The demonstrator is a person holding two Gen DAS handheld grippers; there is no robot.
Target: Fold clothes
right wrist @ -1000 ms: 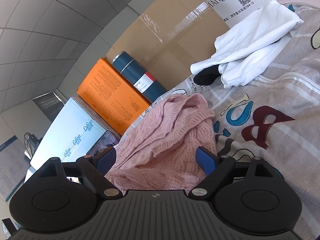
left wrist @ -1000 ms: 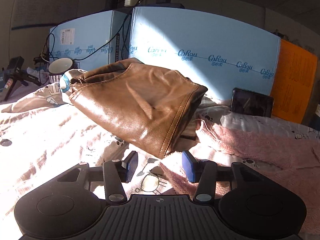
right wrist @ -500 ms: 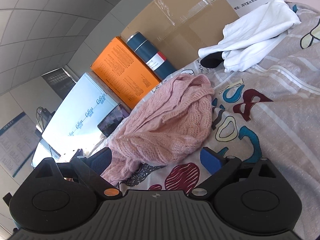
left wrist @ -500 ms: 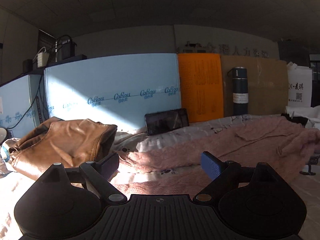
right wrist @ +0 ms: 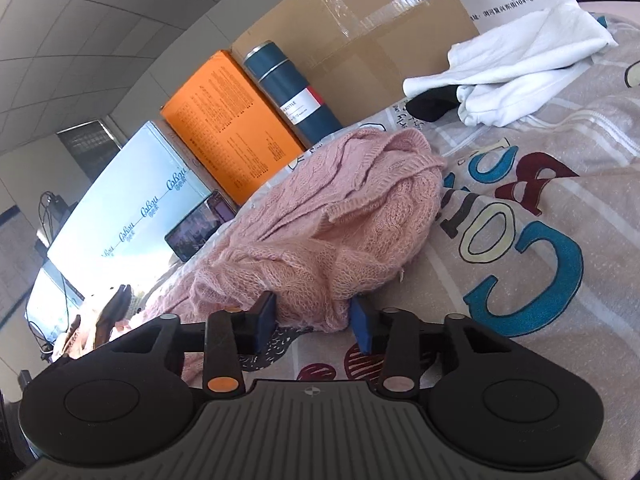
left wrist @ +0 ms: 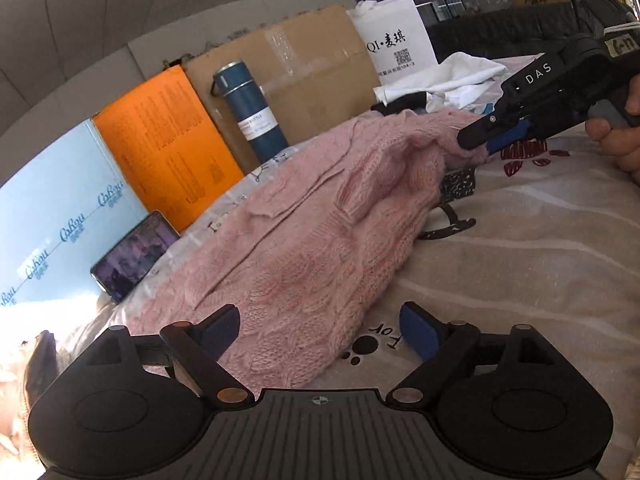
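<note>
Left wrist view — left gripper (left wrist: 320,328) spread at pink sweater (left wrist: 320,248) hem; right gripper (right wrist: 314,320) pinching its far edge.

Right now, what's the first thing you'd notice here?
The pink sweater, heaped in the middle of the bed. The right hand-held gripper has its fingers on either side of a sweater edge; the left hand-held gripper is open near the other end. Behind, an orange box and a blue flask.

Pink knit sweater (left wrist: 320,240) — crumpled on bedsheet (left wrist: 520,240).
</note>
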